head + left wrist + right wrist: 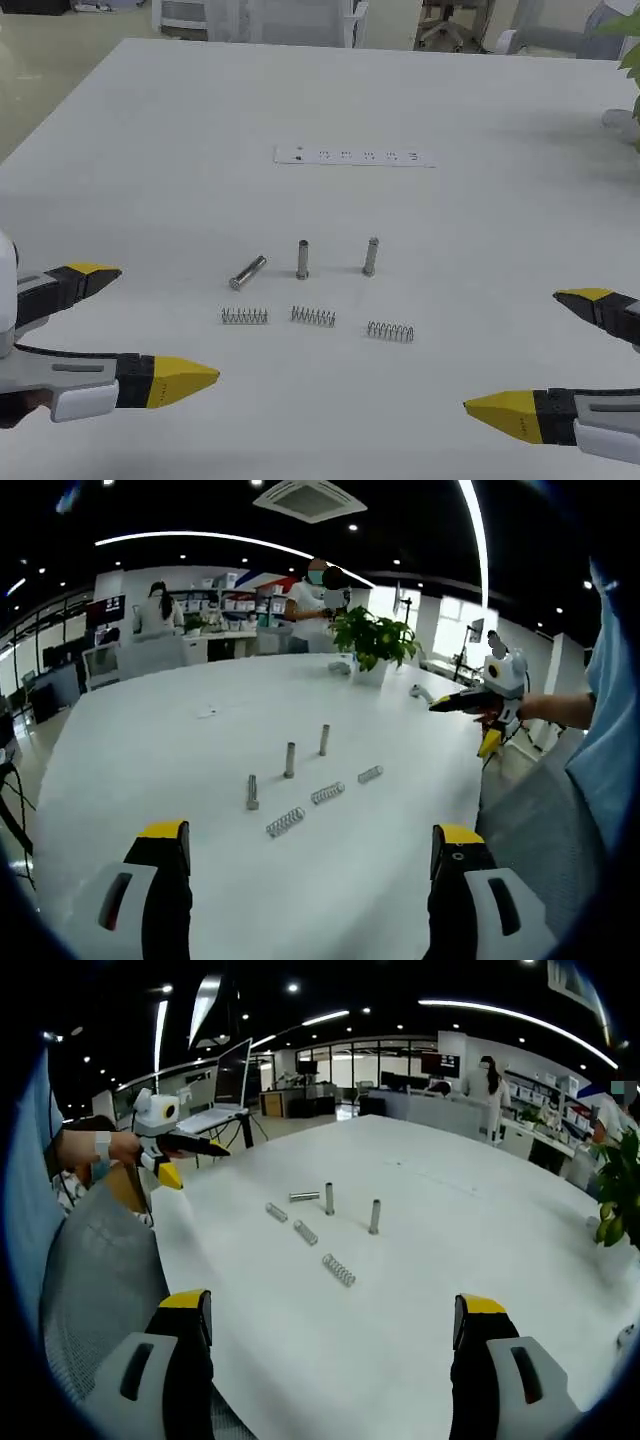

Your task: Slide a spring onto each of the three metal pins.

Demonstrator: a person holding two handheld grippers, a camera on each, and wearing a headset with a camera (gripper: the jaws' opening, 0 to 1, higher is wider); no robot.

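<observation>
Three metal pins stand in a row on the white table (150, 150): the left pin (247, 271) lies on its side, the middle pin (302, 259) and the right pin (370, 256) are upright. Just in front of them lie three loose springs (245, 316) (313, 316) (390, 331). My left gripper (150, 325) is open at the near left, well clear of the springs. At the near right my right gripper (525, 350) is open too, holding nothing. The left gripper view has the pins (290, 760) and springs (327, 793) ahead of its gripper (310, 832); the right gripper view shows them too (329, 1199) (305, 1232).
A white paper strip (355, 156) with small printed marks lies beyond the pins. A potted plant (630, 60) stands at the far right edge of the table. Chairs stand past the far edge. People and desks are in the background (160, 605).
</observation>
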